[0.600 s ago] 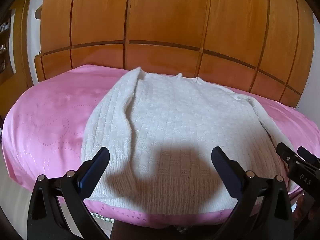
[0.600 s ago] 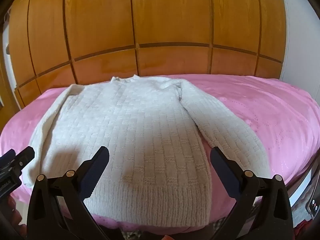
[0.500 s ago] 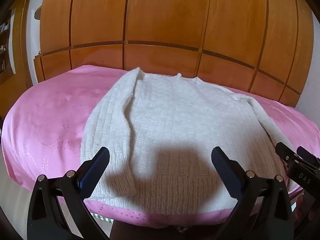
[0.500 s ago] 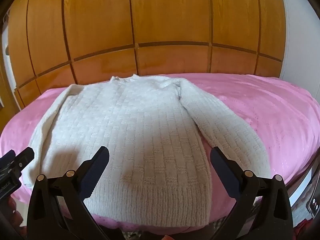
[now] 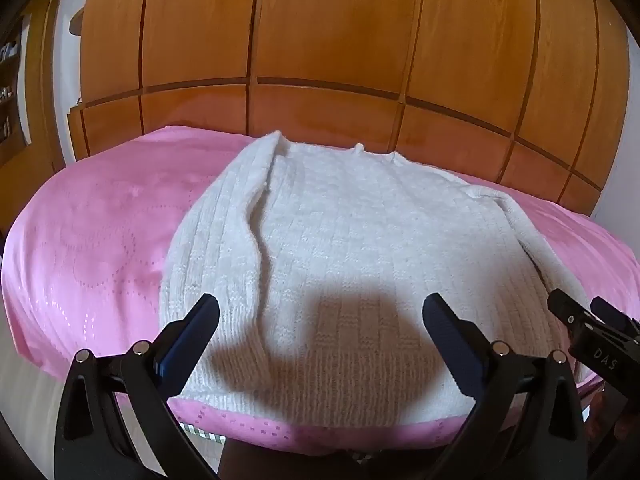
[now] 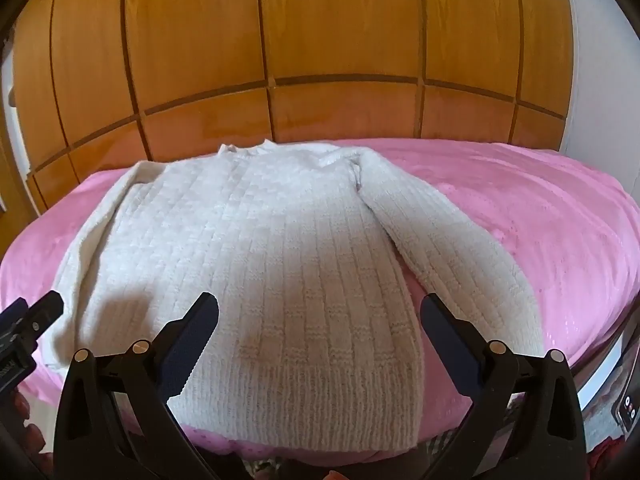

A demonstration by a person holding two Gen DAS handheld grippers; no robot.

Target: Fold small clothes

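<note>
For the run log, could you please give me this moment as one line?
sweater: flat on pink bed cover, unfolded | left gripper: open, empty | right gripper: open, empty

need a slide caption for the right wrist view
Open right tongs poised over the hem of a white knit sweater spread flat on a pink bedspread.

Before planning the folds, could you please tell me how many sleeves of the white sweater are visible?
2. One sleeve lies along the sweater's left side, partly folded against the body; the other sleeve stretches out on the right over the pink bedspread. Neither is hidden.
</note>
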